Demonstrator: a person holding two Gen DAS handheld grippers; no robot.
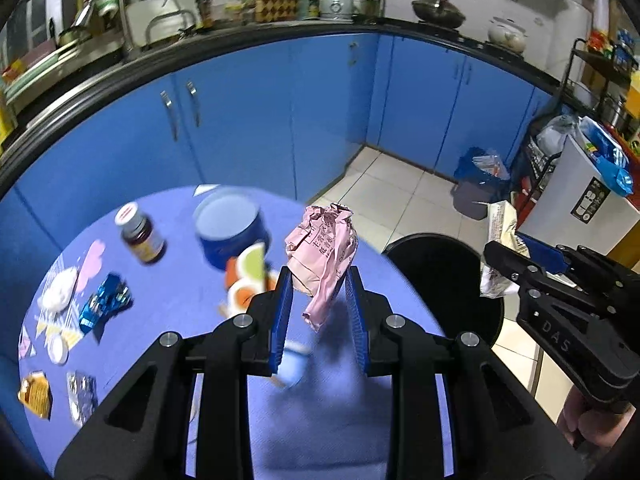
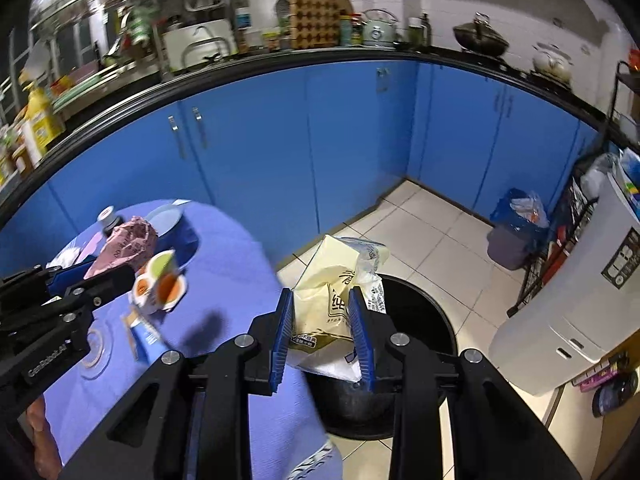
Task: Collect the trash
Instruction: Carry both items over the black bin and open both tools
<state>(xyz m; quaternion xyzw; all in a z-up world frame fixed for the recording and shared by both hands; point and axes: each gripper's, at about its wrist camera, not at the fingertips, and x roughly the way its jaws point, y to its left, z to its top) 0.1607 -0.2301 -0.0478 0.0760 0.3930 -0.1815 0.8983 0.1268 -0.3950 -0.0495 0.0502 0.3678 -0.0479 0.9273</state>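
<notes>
My left gripper (image 1: 319,280) is shut on a crumpled pink paper (image 1: 324,254) and holds it above the right edge of the purple-covered table (image 1: 328,400). The pink paper also shows in the right wrist view (image 2: 128,246). My right gripper (image 2: 322,300) is shut on a cream and clear plastic wrapper (image 2: 332,280), held over the open black trash bin (image 2: 424,320). In the left wrist view the right gripper (image 1: 506,258) with the wrapper (image 1: 500,224) sits above the bin (image 1: 444,272).
On the table lie a brown jar (image 1: 140,234), a blue round tin (image 1: 230,228), a fruit-print cup (image 1: 250,276), a blue foil wrapper (image 1: 104,306), an orange packet (image 1: 35,394) and a silver wrapper (image 1: 82,396). Blue cabinets (image 1: 280,112) stand behind. A white appliance (image 2: 568,312) stands right.
</notes>
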